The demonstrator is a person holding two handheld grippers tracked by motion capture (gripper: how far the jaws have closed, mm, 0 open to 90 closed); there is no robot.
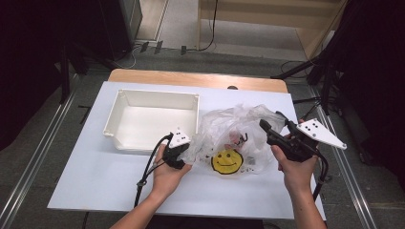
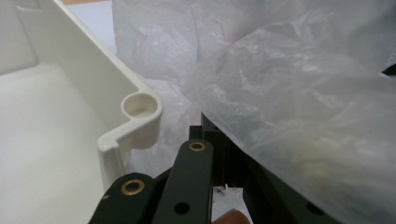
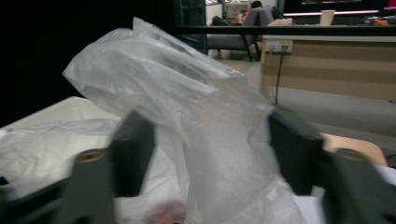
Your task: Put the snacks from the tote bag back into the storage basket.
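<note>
Crinkled translucent plastic bag (image 1: 239, 138) with yellow smiley print lies between both grippers, right of the white rectangular plastic tray (image 1: 152, 119). Left gripper (image 1: 177, 151) pinches the bag's left edge; jaw gap hidden. Right gripper (image 1: 270, 130) spread wide, a fold of bag standing between its jaws, ungripped.

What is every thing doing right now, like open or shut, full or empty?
White bin: empty, upright on the table.
Plastic bag: crumpled, beside the bin, things inside, smiley face showing.
Left hand-held gripper: at the bag's edge; open or shut, cannot tell.
Right hand-held gripper: open, bag plastic between its jaws.
</note>
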